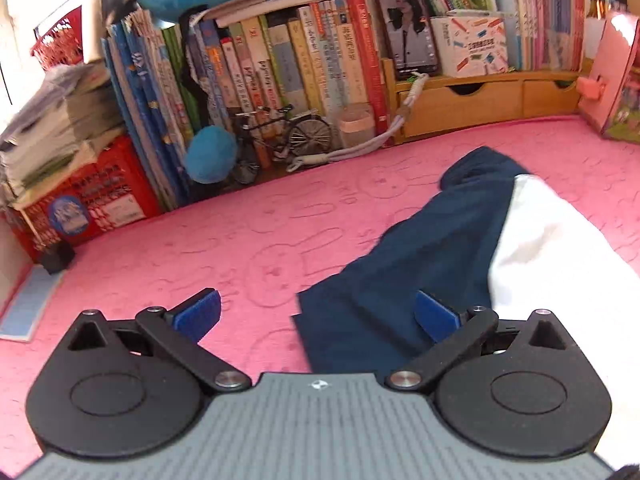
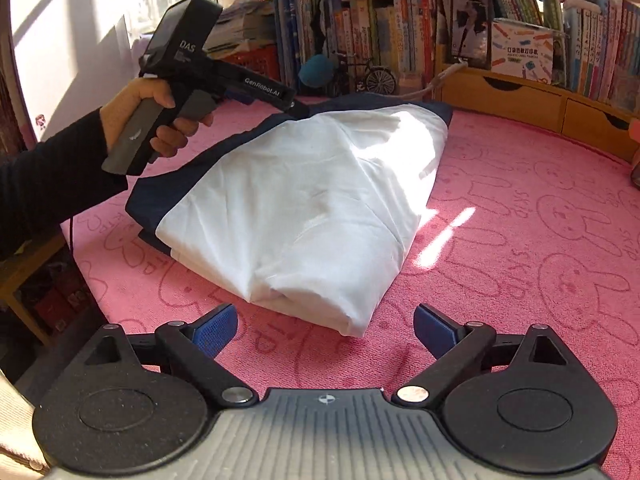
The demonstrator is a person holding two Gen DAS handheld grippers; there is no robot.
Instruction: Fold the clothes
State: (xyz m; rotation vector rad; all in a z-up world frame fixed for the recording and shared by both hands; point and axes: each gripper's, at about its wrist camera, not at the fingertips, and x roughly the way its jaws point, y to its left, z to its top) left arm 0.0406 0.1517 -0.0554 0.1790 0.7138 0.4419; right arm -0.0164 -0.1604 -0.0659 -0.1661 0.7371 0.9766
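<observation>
A folded garment [image 2: 304, 208], white with navy edges, lies on the pink rabbit-print cover [image 2: 520, 240]. In the left wrist view its navy part [image 1: 420, 248] and white part [image 1: 560, 264] reach toward the lower right. My left gripper [image 1: 318, 314] is open above the garment's navy near edge; its right pad [image 1: 434, 316] hangs over the navy cloth and grips nothing. My right gripper [image 2: 326, 330] stands open just short of the garment's white near corner, nothing between its pads. A hand [image 2: 156, 120] holds the left gripper's handle beyond the garment's left side.
Rows of books [image 1: 300, 52] line the back, with a phone [image 1: 408, 24], a model bicycle [image 1: 288, 136], blue plush toys [image 1: 208, 156] and wooden drawers [image 1: 480, 100]. A red crate [image 1: 88, 200] with stacked papers stands at the left. A pink box [image 1: 616, 76] is at the right.
</observation>
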